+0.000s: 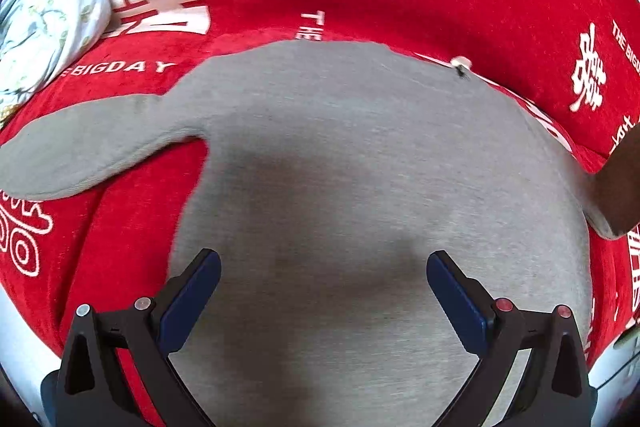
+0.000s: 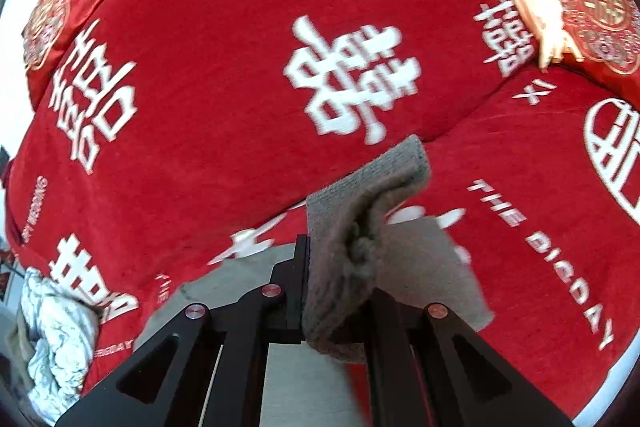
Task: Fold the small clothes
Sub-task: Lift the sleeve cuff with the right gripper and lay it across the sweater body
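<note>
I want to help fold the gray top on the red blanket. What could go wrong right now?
1. The right gripper pinches only the bunched end of the sleeve, so that little bit might slip out.
2. The left gripper hangs open above the gray top and holds nothing down, so the top might drag or wrinkle.
3. The other sleeve lies spread out and could be forgotten.

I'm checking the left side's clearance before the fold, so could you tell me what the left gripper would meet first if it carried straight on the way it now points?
Most likely the grey garment: the left gripper, open, points down at its flat body, with nothing visible between. The gap is hard to judge.
</note>
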### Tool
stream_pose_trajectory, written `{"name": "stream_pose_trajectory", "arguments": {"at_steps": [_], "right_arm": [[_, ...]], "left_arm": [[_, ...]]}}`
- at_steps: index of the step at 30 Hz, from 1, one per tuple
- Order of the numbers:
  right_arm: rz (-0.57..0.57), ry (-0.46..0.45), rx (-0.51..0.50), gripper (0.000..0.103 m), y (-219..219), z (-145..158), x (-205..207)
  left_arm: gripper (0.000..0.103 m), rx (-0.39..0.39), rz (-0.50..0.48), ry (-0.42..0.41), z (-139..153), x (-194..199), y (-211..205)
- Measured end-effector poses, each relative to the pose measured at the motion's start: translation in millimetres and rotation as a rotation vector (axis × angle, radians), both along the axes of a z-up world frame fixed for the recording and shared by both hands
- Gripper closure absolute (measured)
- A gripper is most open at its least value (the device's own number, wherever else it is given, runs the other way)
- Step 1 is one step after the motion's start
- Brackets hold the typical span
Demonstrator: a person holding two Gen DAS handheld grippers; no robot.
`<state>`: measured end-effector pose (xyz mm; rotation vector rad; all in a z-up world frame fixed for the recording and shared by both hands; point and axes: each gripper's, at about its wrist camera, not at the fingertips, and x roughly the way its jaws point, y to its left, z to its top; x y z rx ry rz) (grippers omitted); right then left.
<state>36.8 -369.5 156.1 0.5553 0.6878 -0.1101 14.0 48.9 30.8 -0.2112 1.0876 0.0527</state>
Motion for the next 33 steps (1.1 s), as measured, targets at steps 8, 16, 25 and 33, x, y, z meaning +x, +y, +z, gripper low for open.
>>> {"name": "stream_pose_trajectory", "arguments": {"at_steps": [8, 16, 25, 33], "right_arm": [[0.121, -0.021, 0.018, 0.096, 88.1, 13.5, 23.7], [0.263, -0.003, 0.032, 0.096, 187.1, 4.6, 45.9], [0.416, 0.061, -0.023, 0.096, 288.3, -32.9, 59.2], [0.462, 0.191, -0.097, 0.092, 335.5, -96.0, 73.5]], "left_arm": [[0.0, -0.004, 0.022, -0.01, 5.2, -6.9, 26.0], [0.0, -0.023, 0.055, -0.025, 13.1, -13.8, 56.0], [0.0, -0.039, 0.097, -0.026, 9.8, -23.9, 86.8], [0.0, -0.053, 0.119, -0.014, 2.8, -29.6, 100.5]]}}
